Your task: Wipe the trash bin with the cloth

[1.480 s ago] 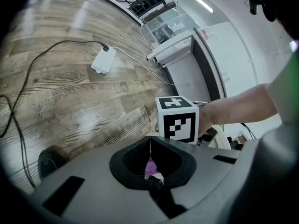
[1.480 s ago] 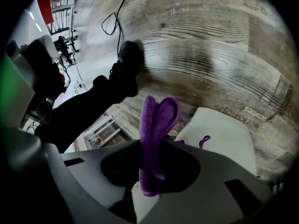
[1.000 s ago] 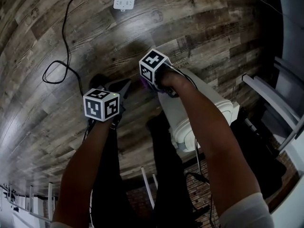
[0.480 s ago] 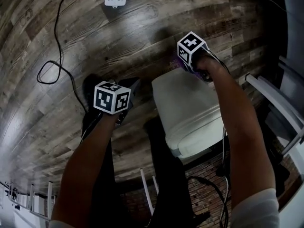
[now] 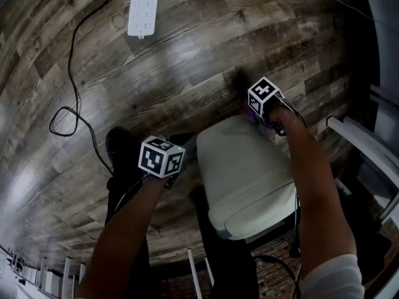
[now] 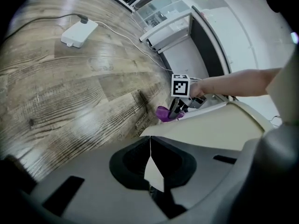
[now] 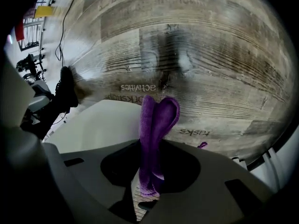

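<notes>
Nearest us, the pale trash bin (image 5: 262, 217) sits on the floor (image 5: 206, 48) at 5 o'clock in the head view. We judge the main risk to be that nothing holds it. A firm stroke could shove or tip it, or the cloth (image 7: 158, 118) could slip from its pinch and leave bare jaws scraping the lid (image 5: 240, 161). The left gripper (image 6: 150, 143), at the bin's 9 o'clock edge, has its jaws together on nothing; whether it touches the bin we cannot tell. Farther out, at the lid's 1 o'clock corner, the right gripper (image 7: 150, 146) is clamped on the folded purple cloth, whose free end lies at the lid's far edge. Beyond, at 11 o'clock, lies a power strip (image 5: 144, 8).
</notes>
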### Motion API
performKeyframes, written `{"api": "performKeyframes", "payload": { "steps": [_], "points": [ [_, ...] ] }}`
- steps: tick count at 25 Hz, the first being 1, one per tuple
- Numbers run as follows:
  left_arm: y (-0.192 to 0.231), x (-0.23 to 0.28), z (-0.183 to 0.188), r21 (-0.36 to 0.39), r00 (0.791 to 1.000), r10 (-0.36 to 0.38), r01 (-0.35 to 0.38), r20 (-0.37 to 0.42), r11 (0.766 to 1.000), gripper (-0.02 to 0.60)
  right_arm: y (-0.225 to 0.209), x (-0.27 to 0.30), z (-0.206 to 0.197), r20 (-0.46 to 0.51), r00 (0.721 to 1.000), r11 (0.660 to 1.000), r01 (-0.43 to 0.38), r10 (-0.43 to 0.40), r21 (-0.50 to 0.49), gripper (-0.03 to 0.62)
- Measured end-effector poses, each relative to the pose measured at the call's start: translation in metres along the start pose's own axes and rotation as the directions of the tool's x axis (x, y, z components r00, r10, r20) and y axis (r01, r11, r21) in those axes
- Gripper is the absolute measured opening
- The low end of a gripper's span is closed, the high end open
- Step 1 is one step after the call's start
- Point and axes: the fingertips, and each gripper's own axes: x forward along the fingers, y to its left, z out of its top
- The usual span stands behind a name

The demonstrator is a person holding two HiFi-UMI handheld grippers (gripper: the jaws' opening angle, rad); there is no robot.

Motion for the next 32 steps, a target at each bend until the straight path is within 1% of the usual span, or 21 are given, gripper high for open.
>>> {"api": "performKeyframes", "payload": {
  "steps": [5, 10, 14, 18, 22, 32],
  "points": [
    [0.01, 0.004, -0.003, 0.008, 1.0, 0.009, -0.009, -0.008, 1.0, 0.005, 0.0, 0.018, 0.013, -0.016, 1.0, 1.0, -0.011, 0.011, 0.001, 0.101],
    [0.017, 0.004, -0.011, -0.003, 1.0, 0.012, -0.012, -0.009, 1.0, 0.005, -0.001, 0.03, 0.018, -0.054, 0.998, 0.998, 0.031, -0.034, -0.046, 0.101],
    [0.02, 0.004, -0.015, -0.013, 1.0, 0.006, -0.006, -0.004, 1.0, 0.005, -0.002, 0.034, 0.022, -0.073, 0.996, 0.998, 0.038, -0.042, -0.059, 0.101],
    [0.023, 0.003, -0.018, -0.018, 1.0, 0.003, -0.003, -0.001, 1.0, 0.005, 0.002, 0.032, 0.031, -0.074, 0.997, 0.999, 0.034, -0.036, -0.038, 0.101],
    [0.024, 0.001, -0.02, -0.026, 1.0, 0.004, -0.004, -0.001, 1.0, 0.005, 0.013, 0.031, 0.04, -0.065, 0.998, 0.999, 0.021, -0.023, -0.04, 0.101],
    [0.021, -0.002, -0.018, -0.031, 1.0, -0.006, 0.006, 0.007, 0.999, 0.005, 0.029, 0.029, 0.053, -0.052, 0.998, 0.996, 0.033, -0.037, -0.077, 0.101]
  ]
}}
